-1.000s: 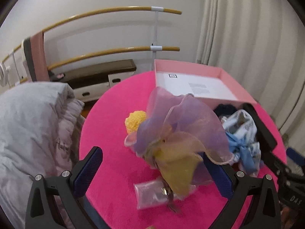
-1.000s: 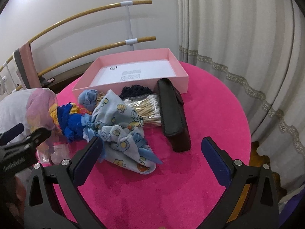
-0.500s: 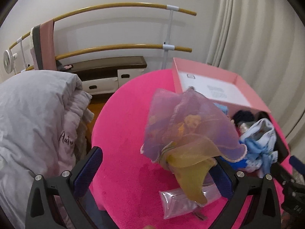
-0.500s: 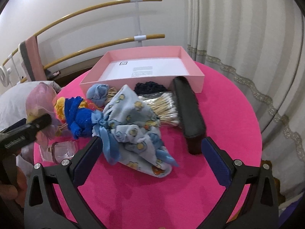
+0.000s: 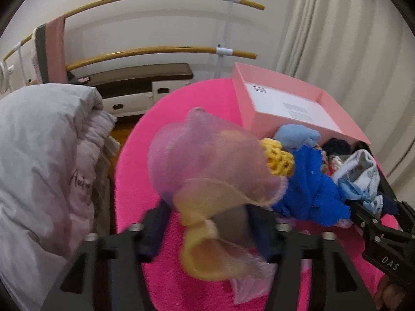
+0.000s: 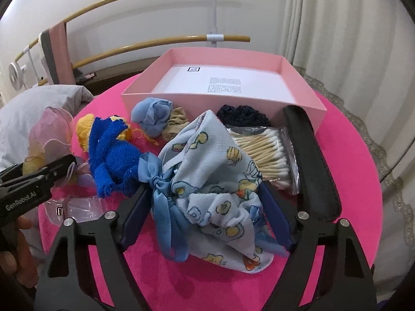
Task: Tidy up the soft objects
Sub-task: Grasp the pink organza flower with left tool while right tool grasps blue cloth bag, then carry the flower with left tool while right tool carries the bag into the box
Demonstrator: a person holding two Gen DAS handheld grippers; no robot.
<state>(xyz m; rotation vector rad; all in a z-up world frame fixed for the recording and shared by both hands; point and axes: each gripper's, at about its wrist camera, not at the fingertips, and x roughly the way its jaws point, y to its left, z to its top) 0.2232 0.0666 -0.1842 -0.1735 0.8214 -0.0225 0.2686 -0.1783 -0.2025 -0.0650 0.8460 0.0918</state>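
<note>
My left gripper [image 5: 207, 223] is shut on a sheer pink-and-yellow organza scarf [image 5: 207, 171] and holds it above the pink table [image 5: 135, 160]. The scarf also shows in the right wrist view [image 6: 49, 134], with the left gripper [image 6: 62, 163]. My right gripper [image 6: 205, 215] is closing around a light blue printed cloth with a satin bow [image 6: 215, 181]; its jaws flank the cloth. A blue-and-yellow knit toy [image 6: 111, 153], a light blue sock ball [image 6: 153, 115], a beige sock [image 6: 176, 124] and a dark knit piece [image 6: 241, 115] lie in front of the open pink box [image 6: 225, 83].
A pack of cotton swabs [image 6: 267, 153] and a long black case [image 6: 311, 160] lie right of the cloth. A clear plastic bag [image 6: 75, 207] lies at the table's left front. A grey quilt [image 5: 39, 155] is piled left of the table. Curtains hang at right.
Both grippers have narrowed from wide open. The left one has closed on the scarf. The right one has moved down and forward around the blue cloth.
</note>
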